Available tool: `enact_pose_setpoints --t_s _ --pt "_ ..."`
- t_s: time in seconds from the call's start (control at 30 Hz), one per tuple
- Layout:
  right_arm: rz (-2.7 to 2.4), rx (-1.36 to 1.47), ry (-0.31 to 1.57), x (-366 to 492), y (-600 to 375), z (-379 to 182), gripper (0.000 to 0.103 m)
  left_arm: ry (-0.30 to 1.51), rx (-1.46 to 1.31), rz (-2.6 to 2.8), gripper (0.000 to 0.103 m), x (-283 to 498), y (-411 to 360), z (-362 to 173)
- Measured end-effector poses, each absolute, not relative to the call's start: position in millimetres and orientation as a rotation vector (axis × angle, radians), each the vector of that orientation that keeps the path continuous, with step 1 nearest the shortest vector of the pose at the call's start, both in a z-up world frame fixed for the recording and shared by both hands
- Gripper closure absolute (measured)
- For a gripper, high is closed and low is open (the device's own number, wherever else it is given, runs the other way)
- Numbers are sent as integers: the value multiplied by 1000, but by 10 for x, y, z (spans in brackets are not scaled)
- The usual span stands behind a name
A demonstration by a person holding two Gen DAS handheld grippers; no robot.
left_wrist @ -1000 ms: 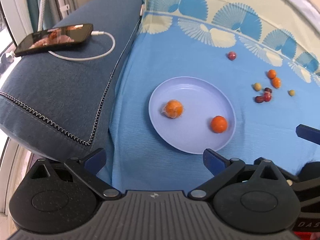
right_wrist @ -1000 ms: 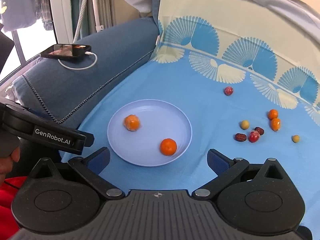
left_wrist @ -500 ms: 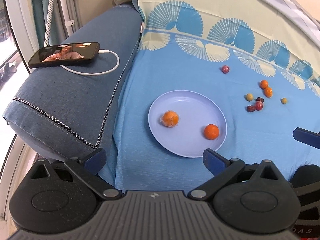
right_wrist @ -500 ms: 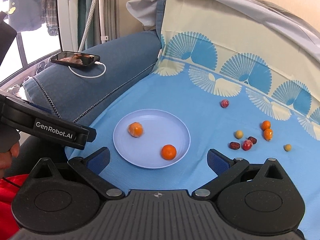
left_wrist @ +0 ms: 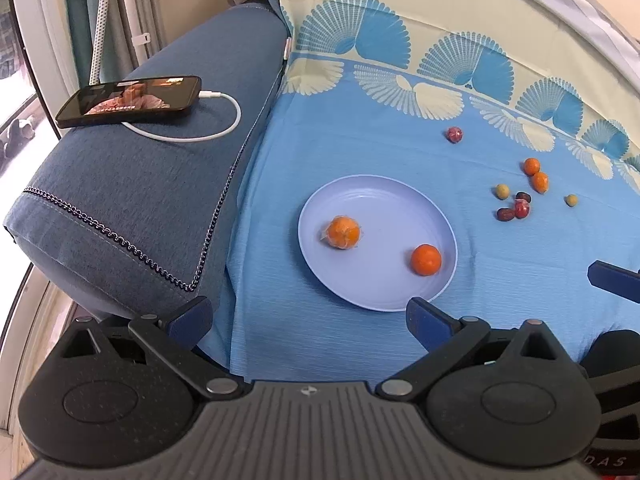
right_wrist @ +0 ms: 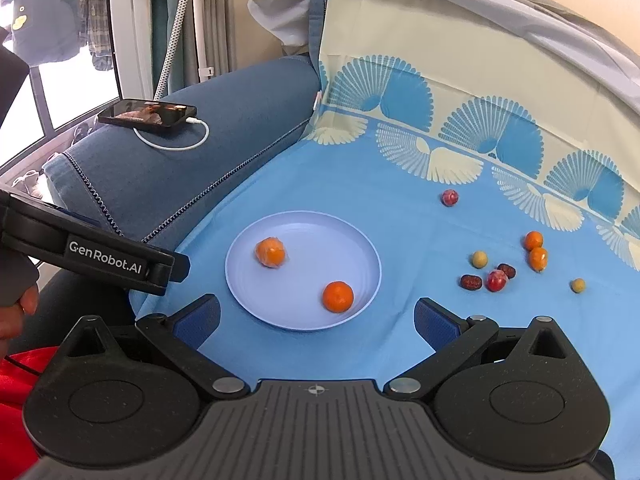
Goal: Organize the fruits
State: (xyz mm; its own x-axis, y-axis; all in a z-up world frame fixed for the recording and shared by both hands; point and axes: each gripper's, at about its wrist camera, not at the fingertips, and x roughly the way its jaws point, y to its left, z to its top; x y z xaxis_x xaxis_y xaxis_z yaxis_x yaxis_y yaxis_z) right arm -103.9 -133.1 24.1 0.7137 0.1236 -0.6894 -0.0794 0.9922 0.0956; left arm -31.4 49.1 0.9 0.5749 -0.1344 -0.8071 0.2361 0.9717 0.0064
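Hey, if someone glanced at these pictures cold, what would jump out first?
Probably the pale plate on the blue cloth, holding two oranges. Then the loose small fruits scattered to its right, and the lit phone charging on the sofa arm.

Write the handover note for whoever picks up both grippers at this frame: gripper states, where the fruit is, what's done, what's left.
Left gripper: open, empty, near the plate's front left.
Right gripper: open, empty, just before the plate.
Done: two oranges on the plate, one wrapped, one bare.
Left: the loose fruit on the blue cloth right of the plate: a lone red fruit farther back, two small oranges, and a cluster of dark red and yellowish pieces.
Phone on the armrest: leave it.
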Motion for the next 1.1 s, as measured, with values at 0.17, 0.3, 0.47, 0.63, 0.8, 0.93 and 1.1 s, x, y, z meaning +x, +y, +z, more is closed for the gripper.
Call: enact_pose_setpoints --t_s 0.17,0.3,0.47,0.63,0.8,0.93,1.1 --pt "106 74 777 -1032 -1357 210 1 937 119 -213 0 -307 480 -10" --pt "100 86 779 -1017 -1381 186 1 943 123 -211 0 -294 475 -26" --pt "89 103 782 -995 -1430 158 1 947 127 -206 0 -257 453 -35" --pt "66 125 780 -973 -1503 129 1 948 130 -209 0 -198 385 -19" --pt "5 154 765 -950 -1689 118 1 948 141 -234 0 -122 245 4" --pt "-74 183 748 -964 -1963 105 1 950 169 -269 0 -54 39 3" --pt "-195 225 747 -975 -2445 9 1 945 215 -326 0 30 -322 -12"
